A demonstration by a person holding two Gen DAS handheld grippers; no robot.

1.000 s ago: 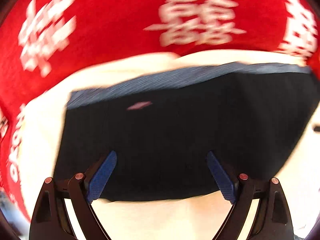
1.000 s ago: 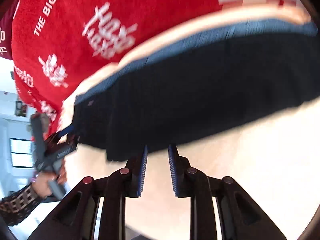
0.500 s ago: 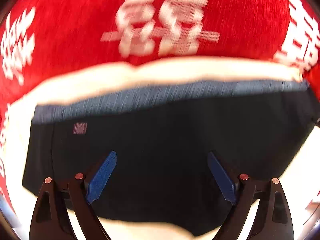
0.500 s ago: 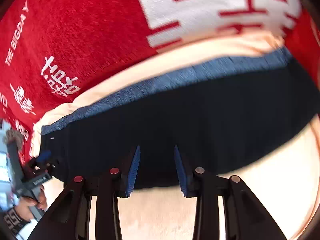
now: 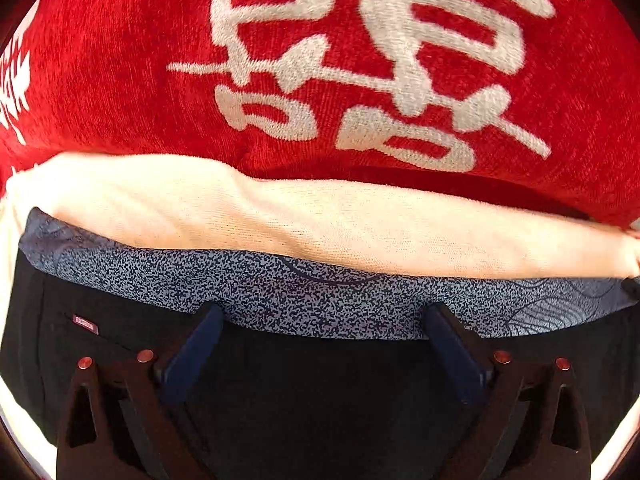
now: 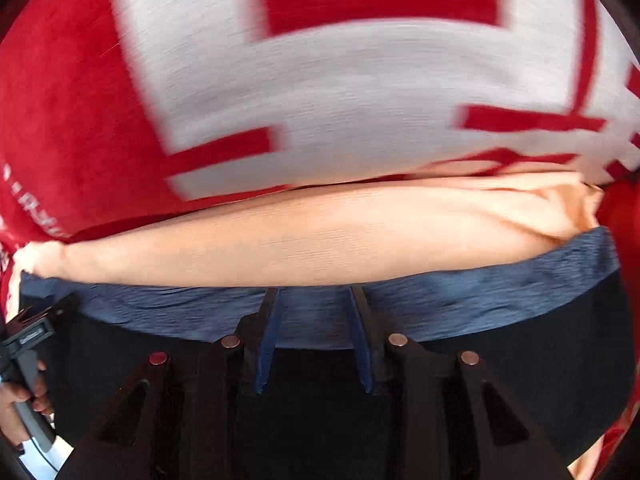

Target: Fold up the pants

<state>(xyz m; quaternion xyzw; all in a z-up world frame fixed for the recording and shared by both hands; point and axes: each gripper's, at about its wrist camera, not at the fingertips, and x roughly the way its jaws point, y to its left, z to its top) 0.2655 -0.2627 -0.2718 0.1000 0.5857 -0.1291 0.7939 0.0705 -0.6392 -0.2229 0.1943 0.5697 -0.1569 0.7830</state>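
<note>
Black pants [image 5: 320, 392] with a speckled blue-grey waistband [image 5: 320, 300] lie flat on a cream cloth [image 5: 320, 224]. My left gripper [image 5: 324, 312] is open wide, with its fingertips at the waistband's lower edge and nothing held. In the right wrist view the same pants [image 6: 520, 380] and the waistband [image 6: 460, 296] fill the lower half. My right gripper [image 6: 314, 294] is open with a narrower gap, its tips over the waistband, empty. The left gripper also shows at the left edge of the right wrist view [image 6: 28, 328], held by a hand.
A red blanket with white characters [image 5: 160, 80] lies beyond the cream cloth and fills the upper half of both views [image 6: 80, 120]. The cream cloth [image 6: 320, 236] forms a raised roll just past the waistband.
Both grippers have moved forward over the pants, from the near hem to the waistband. The right gripper's fingers have spread a little wider.
</note>
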